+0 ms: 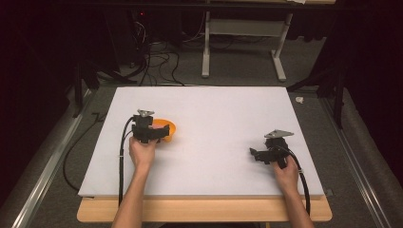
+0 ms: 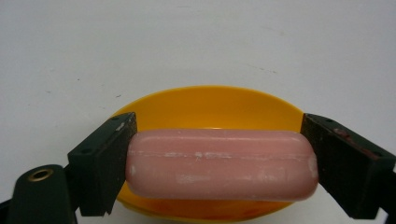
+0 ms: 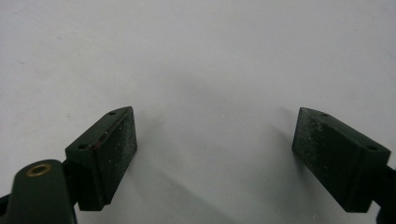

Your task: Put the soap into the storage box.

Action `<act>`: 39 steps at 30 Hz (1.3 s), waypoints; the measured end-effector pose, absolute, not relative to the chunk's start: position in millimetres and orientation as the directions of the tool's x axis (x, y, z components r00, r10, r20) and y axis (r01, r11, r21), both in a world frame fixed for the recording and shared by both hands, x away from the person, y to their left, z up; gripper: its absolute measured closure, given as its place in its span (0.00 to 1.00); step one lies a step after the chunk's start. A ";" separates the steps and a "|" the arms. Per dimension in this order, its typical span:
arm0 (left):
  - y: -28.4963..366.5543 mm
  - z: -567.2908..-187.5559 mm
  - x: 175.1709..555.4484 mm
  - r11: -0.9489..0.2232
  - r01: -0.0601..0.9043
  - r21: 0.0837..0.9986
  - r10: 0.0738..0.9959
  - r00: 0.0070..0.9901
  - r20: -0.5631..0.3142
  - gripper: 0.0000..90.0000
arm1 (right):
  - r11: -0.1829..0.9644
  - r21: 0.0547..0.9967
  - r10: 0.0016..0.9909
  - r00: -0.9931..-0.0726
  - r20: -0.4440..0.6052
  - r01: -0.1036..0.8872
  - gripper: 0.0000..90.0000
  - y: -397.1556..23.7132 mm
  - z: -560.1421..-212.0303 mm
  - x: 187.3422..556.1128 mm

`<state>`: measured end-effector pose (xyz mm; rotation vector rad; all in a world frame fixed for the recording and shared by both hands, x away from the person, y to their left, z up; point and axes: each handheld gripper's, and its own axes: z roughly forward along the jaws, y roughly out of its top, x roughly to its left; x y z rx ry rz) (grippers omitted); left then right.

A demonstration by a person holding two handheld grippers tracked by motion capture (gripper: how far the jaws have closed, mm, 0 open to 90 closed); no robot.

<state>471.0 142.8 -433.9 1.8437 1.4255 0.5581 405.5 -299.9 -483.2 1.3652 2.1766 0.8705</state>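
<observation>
- The left tool (image 2: 219, 163) gripped a pink bar of soap (image 2: 222, 163) by its 2 short ends, a black jaw pressed flat against each end.
- The soap lay crosswise between the jaws, directly above an orange dish (image 2: 210, 109), whose rim curved out beyond the bar on the far side and showed again beneath it.
- In the high view the left tool (image 1: 159, 132) sat over the near edge of the dish (image 1: 168, 126), with the left hand (image 1: 142, 152) wrapped around its body.
- The right tool (image 3: 215, 154) had its jaws spread wide with nothing between them, only bare white table (image 3: 210, 56) ahead.
- In the high view the right tool (image 1: 256, 154) was held by the right hand (image 1: 286, 173) well apart from the left tool, its jaws pointing toward it.
</observation>
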 end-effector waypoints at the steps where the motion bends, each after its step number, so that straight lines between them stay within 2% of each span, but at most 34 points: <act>1: 142.8 -434.0 471.2 -0.120 0.635 0.763 0.952 0.292 -0.093 0.15 | 0.320 0.701 0.904 -0.426 -0.025 0.638 0.16 -299.9 -483.2 405.5; 22: 142.6 -435.8 473.6 -0.134 0.630 0.765 0.959 0.277 -0.061 0.15 | 0.318 0.701 0.905 -0.425 -0.023 0.639 0.16 -299.7 -483.2 405.5; 29: 140.1 -432.2 475.9 -0.152 0.628 0.763 0.953 0.298 -0.056 0.06 | 0.318 0.701 0.905 -0.424 -0.023 0.639 0.16 -299.7 -483.2 405.5; 39: 140.8 -425.4 470.5 -0.153 0.616 0.773 0.951 0.306 -0.055 0.05 | 0.318 0.700 0.905 -0.425 -0.024 0.639 0.16 -299.7 -483.2 405.4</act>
